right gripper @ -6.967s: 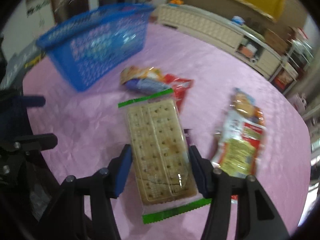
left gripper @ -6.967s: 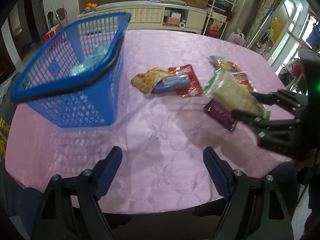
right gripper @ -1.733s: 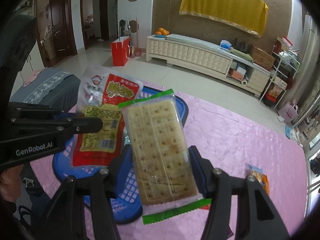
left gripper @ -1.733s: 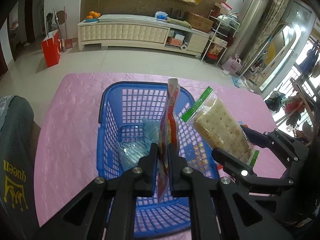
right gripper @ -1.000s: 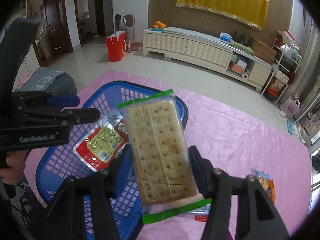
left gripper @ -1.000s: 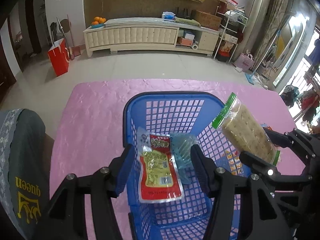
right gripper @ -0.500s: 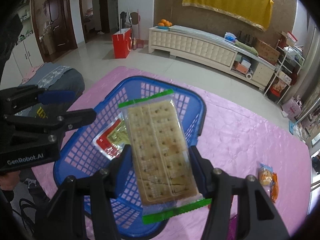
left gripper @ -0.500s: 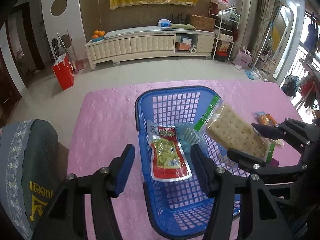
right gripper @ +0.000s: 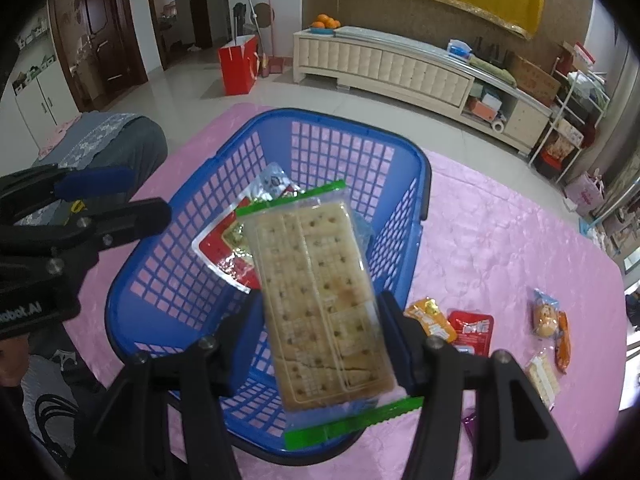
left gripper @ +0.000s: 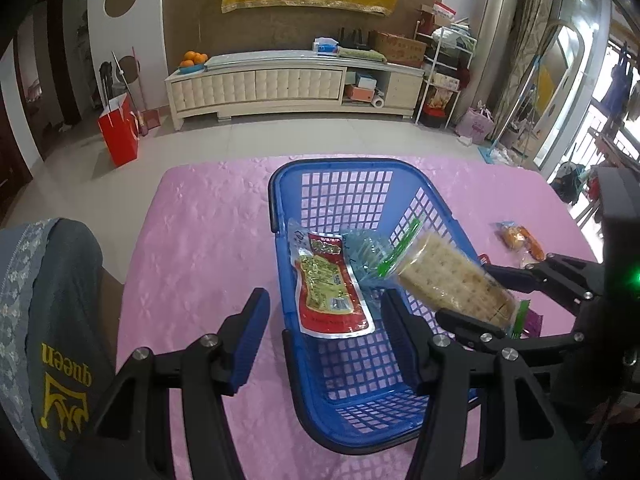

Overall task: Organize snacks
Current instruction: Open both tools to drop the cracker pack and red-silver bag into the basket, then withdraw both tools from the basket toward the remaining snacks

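A blue mesh basket [left gripper: 348, 172] [right gripper: 320, 120] stands on the pink tablecloth. A red snack pouch [left gripper: 330, 284] [right gripper: 230, 252] and a clear bluish packet [left gripper: 366, 250] lie inside it. My right gripper [right gripper: 320, 316] is shut on a clear pack of crackers with green ends [right gripper: 320, 292] and holds it above the basket; the pack also shows in the left wrist view [left gripper: 448, 280]. My left gripper [left gripper: 324, 316] is open and empty, over the basket's near left rim.
Several loose snack packets [right gripper: 468, 328] lie on the pink table [right gripper: 500, 240] to the right of the basket; an orange one [left gripper: 518, 238] shows in the left wrist view. A grey cushioned chair [left gripper: 44, 320] stands at the table's left. A low cabinet lines the far wall.
The crackers in my right gripper have moved lower and further over the basket. My left gripper has drawn back a little; the red pouch stays in the basket.
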